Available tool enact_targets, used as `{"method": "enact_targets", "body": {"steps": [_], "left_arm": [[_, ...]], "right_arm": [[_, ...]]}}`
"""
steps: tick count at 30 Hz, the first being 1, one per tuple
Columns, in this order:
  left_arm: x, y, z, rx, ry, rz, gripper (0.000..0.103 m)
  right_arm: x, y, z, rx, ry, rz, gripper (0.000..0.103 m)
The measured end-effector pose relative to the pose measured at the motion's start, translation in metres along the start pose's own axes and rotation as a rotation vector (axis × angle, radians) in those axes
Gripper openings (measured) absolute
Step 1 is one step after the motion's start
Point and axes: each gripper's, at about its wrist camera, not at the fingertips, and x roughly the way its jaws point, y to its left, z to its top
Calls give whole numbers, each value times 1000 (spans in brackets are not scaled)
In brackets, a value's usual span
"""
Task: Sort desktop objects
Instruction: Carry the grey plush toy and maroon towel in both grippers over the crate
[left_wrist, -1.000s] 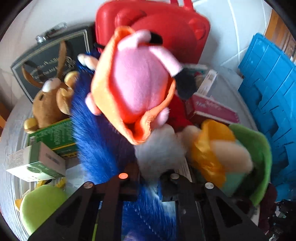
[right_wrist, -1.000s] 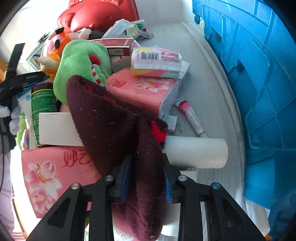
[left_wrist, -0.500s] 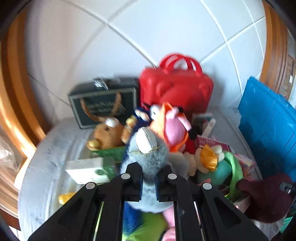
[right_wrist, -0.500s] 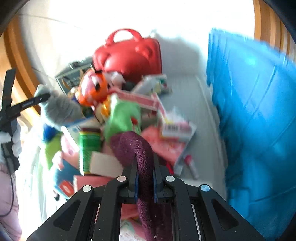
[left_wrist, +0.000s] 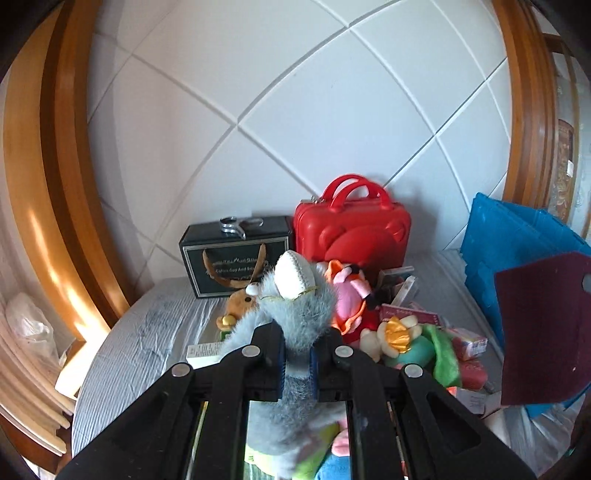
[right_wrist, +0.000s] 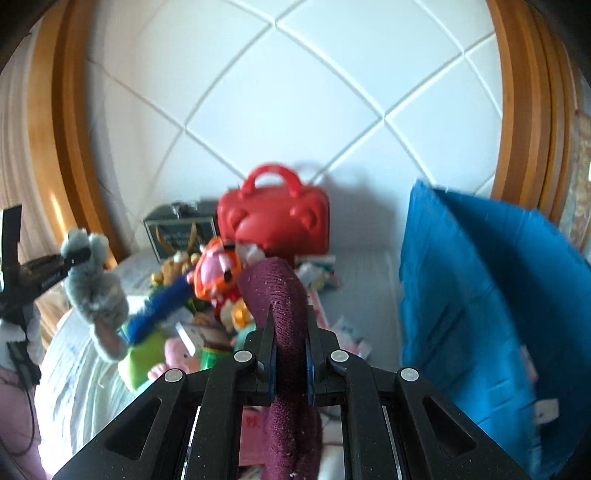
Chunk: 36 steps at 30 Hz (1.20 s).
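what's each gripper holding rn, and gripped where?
Left gripper: grey plush toy, pinched across its narrow middle, pale end above. Right gripper: maroon knit cloth, clamped mid-length, both ends draping free.

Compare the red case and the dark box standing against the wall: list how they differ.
The red case is glossy red with rounded corners; the dark box is black, square-edged, with a framed label on its front. The red case has two looped handles on top and stands taller; the dark box has a metal fitting on its lid. Both stand upright, side by side against the white wall behind the toy pile.
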Motion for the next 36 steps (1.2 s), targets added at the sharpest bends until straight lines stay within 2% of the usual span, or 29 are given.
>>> {"method": "enact_targets", "body": {"steps": [4, 9, 16, 21, 26, 30, 36], "left_arm": [[-18, -21, 18, 29, -32, -6, 10], [-39, -68, 49, 60, -77, -47, 10], [-54, -179, 95, 84, -137, -131, 10], [-76, -272, 133, 100, -202, -213, 10], [-102, -365, 162, 111, -252, -312, 10], [-111, -440, 164, 150, -253, -356, 10], [-72, -532, 127, 229, -99, -384, 10]], "right_arm": [[-31, -16, 24, 14, -73, -6, 11], [-71, -55, 54, 30, -150, -36, 11], [-128, -139, 89, 70, -248, -104, 11], [-157, -204, 100, 84, -269, -167, 11], [-165, -269, 99, 62, -231, -231, 11], [-161, -307, 88, 36, -181, -260, 11], [-131, -354, 61, 36, -75, -265, 11]]}}
